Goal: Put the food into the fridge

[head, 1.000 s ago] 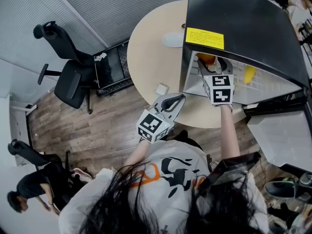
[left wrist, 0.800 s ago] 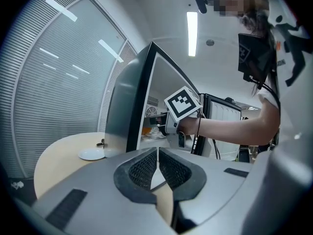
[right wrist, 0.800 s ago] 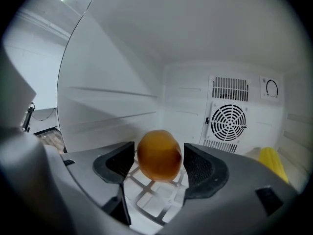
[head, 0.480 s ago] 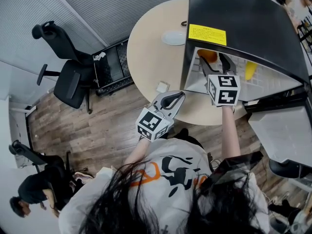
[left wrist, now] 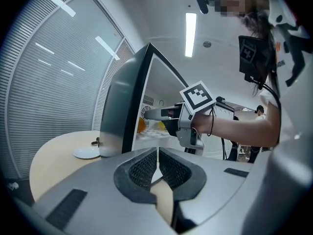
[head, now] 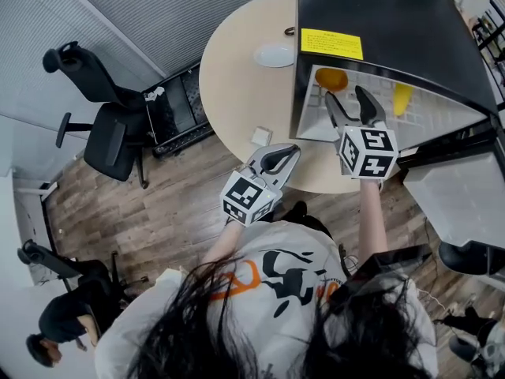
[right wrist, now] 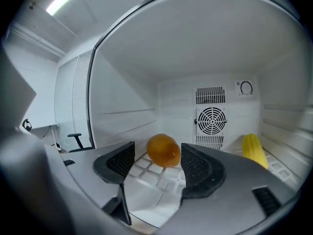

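Jaws of the right tool (head: 346,97) are held apart and empty, with the orange food (right wrist: 164,151) lying on the fridge shelf (right wrist: 149,179) straight ahead beyond them, while the closed left tool (head: 288,153) is held farther off.

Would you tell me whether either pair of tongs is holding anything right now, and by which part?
Nothing is held. The right tongs stand open short of the orange food on the fridge shelf; the left tongs are shut on nothing.

We can't tell what the small white thing (head: 261,136) on the counter (head: 237,77) is. The fridge (head: 379,22) is cut off at the head view's top edge.
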`<state>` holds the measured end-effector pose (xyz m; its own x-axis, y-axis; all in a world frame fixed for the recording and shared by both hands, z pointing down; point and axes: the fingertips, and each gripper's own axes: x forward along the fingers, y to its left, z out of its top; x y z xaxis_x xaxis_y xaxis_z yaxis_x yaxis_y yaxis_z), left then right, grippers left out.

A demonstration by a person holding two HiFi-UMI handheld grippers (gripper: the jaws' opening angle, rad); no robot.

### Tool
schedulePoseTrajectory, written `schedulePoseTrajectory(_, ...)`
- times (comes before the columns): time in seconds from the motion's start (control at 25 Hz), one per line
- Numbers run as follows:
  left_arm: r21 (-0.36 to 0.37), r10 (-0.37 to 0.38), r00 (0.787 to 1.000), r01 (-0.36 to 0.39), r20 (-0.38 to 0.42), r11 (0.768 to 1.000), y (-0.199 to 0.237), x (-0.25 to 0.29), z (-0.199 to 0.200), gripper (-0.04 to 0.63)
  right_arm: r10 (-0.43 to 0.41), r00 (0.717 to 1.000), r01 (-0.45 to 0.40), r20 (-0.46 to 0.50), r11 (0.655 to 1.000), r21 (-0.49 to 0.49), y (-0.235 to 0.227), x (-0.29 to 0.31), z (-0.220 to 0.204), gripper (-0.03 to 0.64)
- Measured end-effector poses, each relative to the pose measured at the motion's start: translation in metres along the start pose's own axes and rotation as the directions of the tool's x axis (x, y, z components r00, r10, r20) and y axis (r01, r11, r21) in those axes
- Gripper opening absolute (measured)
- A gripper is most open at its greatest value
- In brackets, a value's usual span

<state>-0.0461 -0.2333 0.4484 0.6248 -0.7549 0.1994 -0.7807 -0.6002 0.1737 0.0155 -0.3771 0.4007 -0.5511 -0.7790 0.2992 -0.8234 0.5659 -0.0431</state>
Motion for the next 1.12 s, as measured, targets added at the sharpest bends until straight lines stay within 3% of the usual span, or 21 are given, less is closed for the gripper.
schedulePoseTrajectory(0.44, 0.010, -0.059, 0.998, 0.059, -0.008, 0.998, 0.003, -0.017, -0.003, 0.011, -0.064, 0.998, 0.062, 0.013, 0.993, 0.097, 0.018, -0.032, -0.014, 0.291)
schedulePoseTrajectory(0.52, 0.011, -0.070, 0.997, 0.070, -0.011, 0.997, 0.004, -0.023, -0.005, 0.011, -0.088, 0.996, 0.086, 0.012, 0.990, 0.110, 0.024, -0.037, -0.017, 0.266)
schedulePoseTrajectory(0.68, 0.017, -0.102, 0.995, 0.102, -0.017, 0.995, 0.004, -0.034, -0.007, 0.011, -0.161, 0.987, 0.159, 0.010, 0.980, 0.120, 0.033, -0.049, -0.027, 0.131)
schedulePoseTrajectory(1.12, 0.006, -0.186, 0.981, 0.187, -0.050, 0.982, 0.008, -0.065, -0.030, 0.011, -0.241, 0.969, 0.247, -0.051, 0.942, 0.226, 0.070, -0.079, -0.074, 0.078)
